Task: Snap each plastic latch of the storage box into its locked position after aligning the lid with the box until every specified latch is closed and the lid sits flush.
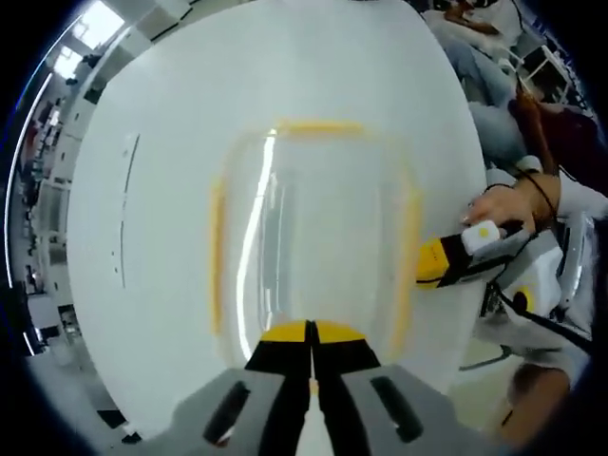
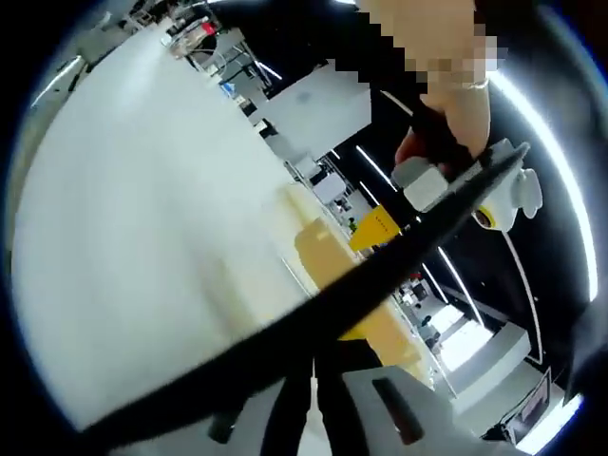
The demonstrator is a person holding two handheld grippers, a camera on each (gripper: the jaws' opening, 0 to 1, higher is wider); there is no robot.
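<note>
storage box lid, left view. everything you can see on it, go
The lid is clear, glossy plastic, a rounded rectangle with a raised centre panel that catches glare, edged by four yellow latches, one per side. It lies flat on the white table. The left tool, jaws together, meets the near latch. The right tool touches the right-hand latch. Whether any latch is snapped shut cannot be told.

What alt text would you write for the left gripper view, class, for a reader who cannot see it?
A clear storage box with yellow latches sits lid-on on a white table, seen from above. The left gripper, jaws together, presses the near yellow latch, while the right gripper, held by a hand, meets the box's right-hand edge.
</note>
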